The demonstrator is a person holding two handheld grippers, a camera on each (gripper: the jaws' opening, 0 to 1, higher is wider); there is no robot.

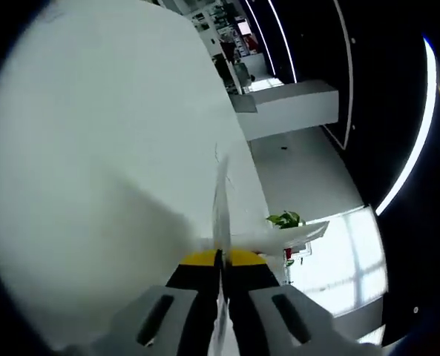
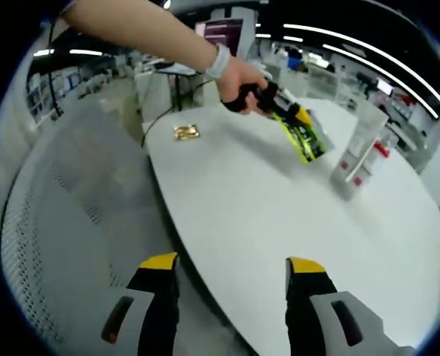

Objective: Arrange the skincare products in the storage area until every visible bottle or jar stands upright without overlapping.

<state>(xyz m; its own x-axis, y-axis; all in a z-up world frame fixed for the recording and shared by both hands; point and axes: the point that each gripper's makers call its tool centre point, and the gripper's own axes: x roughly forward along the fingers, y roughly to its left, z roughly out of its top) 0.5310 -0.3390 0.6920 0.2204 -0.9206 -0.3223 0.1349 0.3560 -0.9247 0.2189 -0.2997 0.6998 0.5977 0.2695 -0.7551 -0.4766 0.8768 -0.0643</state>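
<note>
Two grippers: your left gripper [image 1: 221, 261] fingers pinched together; right gripper [image 2: 233, 265] fingers wide.
Desk [image 2: 279, 215]: white tubes [image 2: 360, 144] upright.

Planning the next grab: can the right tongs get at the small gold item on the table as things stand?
Probably yes: the right tongs are open, and bare table lies between them and the gold item.

White table [image 2: 279, 215]; white/red tubes [image 2: 358, 152]; yellow-tipped tool [image 2: 232, 268].
</note>
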